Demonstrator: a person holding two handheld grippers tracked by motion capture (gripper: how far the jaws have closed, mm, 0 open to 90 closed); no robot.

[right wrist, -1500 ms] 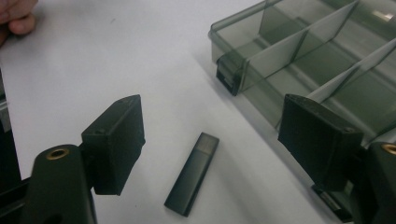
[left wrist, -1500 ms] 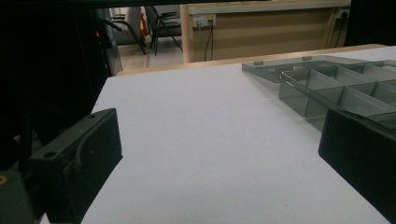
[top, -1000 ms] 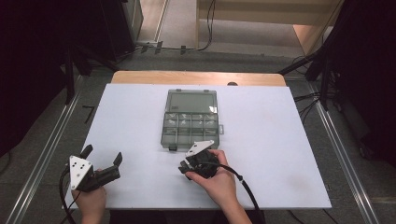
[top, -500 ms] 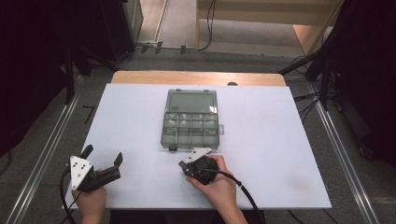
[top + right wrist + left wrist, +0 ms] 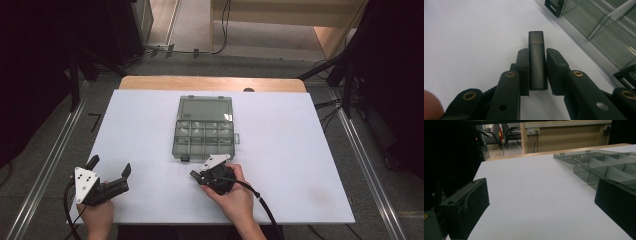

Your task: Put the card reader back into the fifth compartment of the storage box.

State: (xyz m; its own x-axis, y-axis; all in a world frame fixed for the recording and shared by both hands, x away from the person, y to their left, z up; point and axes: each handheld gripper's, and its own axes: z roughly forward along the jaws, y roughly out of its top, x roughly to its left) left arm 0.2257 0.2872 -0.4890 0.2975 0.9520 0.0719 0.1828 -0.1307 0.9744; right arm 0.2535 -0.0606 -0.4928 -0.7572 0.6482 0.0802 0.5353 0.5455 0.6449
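Observation:
A clear grey compartment box [image 5: 205, 127] lies open at the middle of the white table [image 5: 300, 150], its lid flat on the far side. My right gripper [image 5: 196, 176] rests just in front of the box's near edge, held by a hand. In the right gripper view its jaws are shut on a small black rectangular bar [image 5: 537, 62], whose tip sticks out past the fingertips, just above the table. My left gripper [image 5: 110, 165] sits at the near left of the table, open, with nothing between its jaws [image 5: 541, 205].
The box's empty compartments [image 5: 604, 165] lie to the right of the left gripper's jaws. A black latch [image 5: 554, 6] on the box edge is ahead of the held bar. Bare table surface [image 5: 140, 125] spreads left of the box.
The right gripper has shifted slightly to the left and turned a little in front of the box. The left gripper has stayed where it was.

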